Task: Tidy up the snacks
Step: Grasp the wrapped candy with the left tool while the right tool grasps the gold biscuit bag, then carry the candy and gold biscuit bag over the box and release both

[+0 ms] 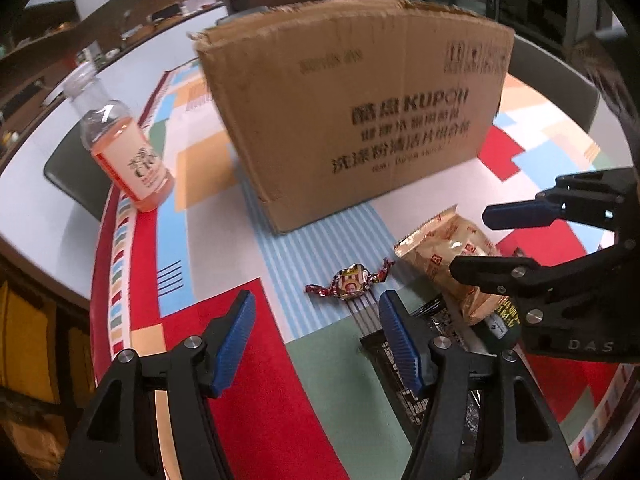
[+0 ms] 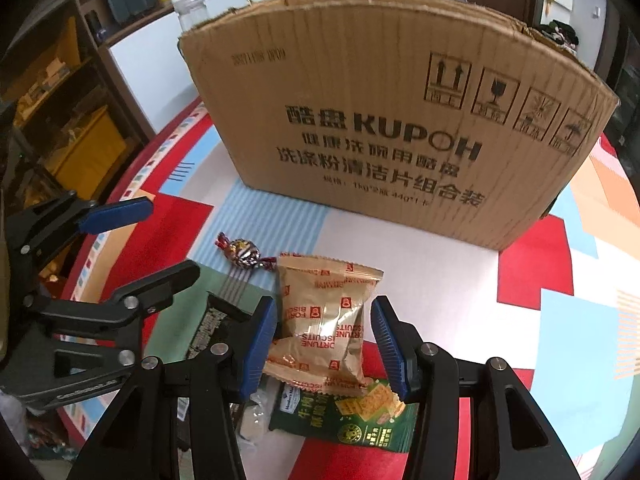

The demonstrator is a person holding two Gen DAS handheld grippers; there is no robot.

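Observation:
A gold biscuit pack (image 2: 320, 320) lies on the colourful mat, partly on top of a green cracker packet (image 2: 360, 420). My right gripper (image 2: 324, 344) is open and straddles the gold pack; its right pad stands clear of the wrapper. A round wrapped candy (image 1: 352, 282) lies just beyond my left gripper (image 1: 318, 344), which is open with nothing between its fingers. A black packet (image 1: 404, 372) sits under the left gripper's right finger. The left wrist view shows the right gripper (image 1: 470, 240) over the gold pack (image 1: 444, 252). A brown cardboard box (image 2: 400, 120) stands upright behind the snacks.
A clear bottle of pink drink (image 1: 124, 148) stands at the mat's left edge, left of the box (image 1: 352, 112). The patterned mat (image 1: 248, 360) covers a white table. A dark chair back (image 1: 68, 172) is beyond the bottle. Shelves and yellow bins (image 2: 80, 140) line the left side.

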